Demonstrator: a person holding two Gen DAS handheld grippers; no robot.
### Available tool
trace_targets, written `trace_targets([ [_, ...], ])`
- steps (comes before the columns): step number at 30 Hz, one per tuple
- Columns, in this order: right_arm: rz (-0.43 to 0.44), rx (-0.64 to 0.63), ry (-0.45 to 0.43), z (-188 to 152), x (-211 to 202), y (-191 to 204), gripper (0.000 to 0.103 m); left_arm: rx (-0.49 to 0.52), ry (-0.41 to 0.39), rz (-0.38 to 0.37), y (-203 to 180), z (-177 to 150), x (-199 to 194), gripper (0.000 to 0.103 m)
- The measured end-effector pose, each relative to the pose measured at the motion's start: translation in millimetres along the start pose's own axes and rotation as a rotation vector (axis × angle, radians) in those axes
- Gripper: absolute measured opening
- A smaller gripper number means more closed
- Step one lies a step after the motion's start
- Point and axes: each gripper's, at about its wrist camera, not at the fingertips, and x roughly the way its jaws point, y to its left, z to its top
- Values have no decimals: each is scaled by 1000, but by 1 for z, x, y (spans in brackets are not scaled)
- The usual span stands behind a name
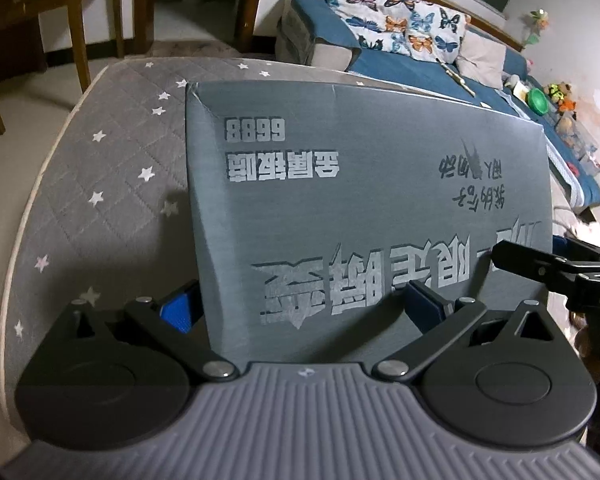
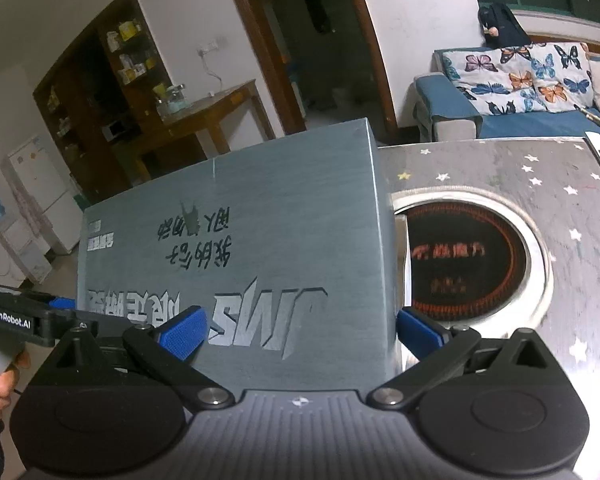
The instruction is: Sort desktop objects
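Straddling grey box (image 1: 364,208) corners, left gripper (image 1: 304,312) and right gripper (image 2: 300,332) jaws apart

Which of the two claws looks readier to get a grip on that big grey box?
Probably the right gripper: its open fingers straddle the grey box corner beside the round cooktop. The left gripper, also open, faces the broad lid, too wide to pinch.
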Motion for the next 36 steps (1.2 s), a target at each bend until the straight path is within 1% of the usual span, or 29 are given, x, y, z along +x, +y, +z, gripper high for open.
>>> trace_targets([
  [5,-2,17,40,34,28,-12,103,9,29,18,-1,41,21,103],
  [7,3,39,66,42,40,-18,103,9,45,18,-1,47,29,103],
  [11,11,82,116,57,64,-31,103,-26,85,-2,9,59,47,103],
  [18,17,101,184,58,88,-43,103,-77,131,-26,17,47,68,103],
  [22,17,107,202,55,96,-46,103,-78,140,-30,18,45,71,103],
  [24,18,113,209,54,99,-47,103,-70,138,-29,15,38,69,103],
  [30,31,124,202,53,101,-53,103,-61,134,-22,10,31,68,103],
  [36,41,124,193,49,100,-55,103,-65,123,-36,13,28,67,103],
])
